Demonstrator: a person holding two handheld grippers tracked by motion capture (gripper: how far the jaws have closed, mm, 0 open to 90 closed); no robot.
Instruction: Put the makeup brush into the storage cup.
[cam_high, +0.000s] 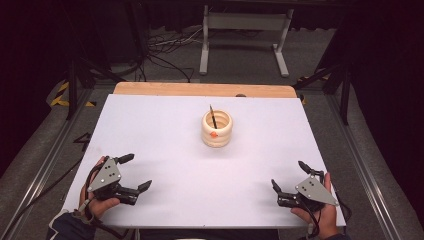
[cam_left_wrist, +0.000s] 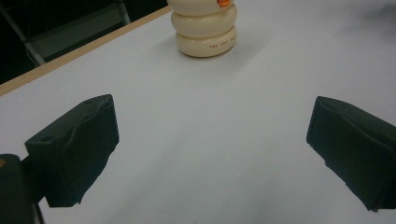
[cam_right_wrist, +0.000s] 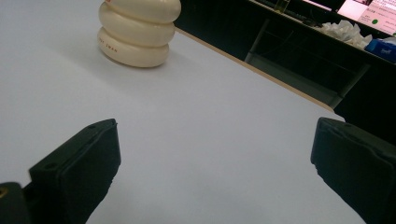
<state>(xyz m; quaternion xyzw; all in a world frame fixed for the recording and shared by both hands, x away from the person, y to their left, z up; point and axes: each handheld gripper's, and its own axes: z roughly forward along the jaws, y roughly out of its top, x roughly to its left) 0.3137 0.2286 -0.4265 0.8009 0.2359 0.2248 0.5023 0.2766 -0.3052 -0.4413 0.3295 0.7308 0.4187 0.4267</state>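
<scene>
A cream ribbed holder (cam_high: 217, 129), shaped like three stacked rings, stands upright on the white table (cam_high: 165, 130), nearer the far edge than the near one and slightly right of its middle, with a thin dark pen (cam_high: 213, 116) leaning inside it and an orange mark on its near face. The left gripper (cam_high: 136, 173) rests by the near left corner with its jaws spread wide and nothing between them; the right gripper (cam_high: 289, 177) sits by the near right corner, likewise wide and empty. Both are well apart from the holder, so any work on it begins with a long reach across bare table. The chief risk, as I judge it, is the pen: it is slim, tilted and loose, and a jaw closing from the wrong side could push it round the rim instead of pinching it, or lever the light holder over. The holder's rounded, smooth rings look slippery for flat jaws, so a grip on its wall could skid up or down a ring. Should both grippers arrive together they may crowd each other above the mouth. In the left gripper view the holder (cam_left_wrist: 203, 29) stands near the far left edge of the table, so a hard nudge could send it towards that wooden lip (cam_high: 202, 89).
</scene>
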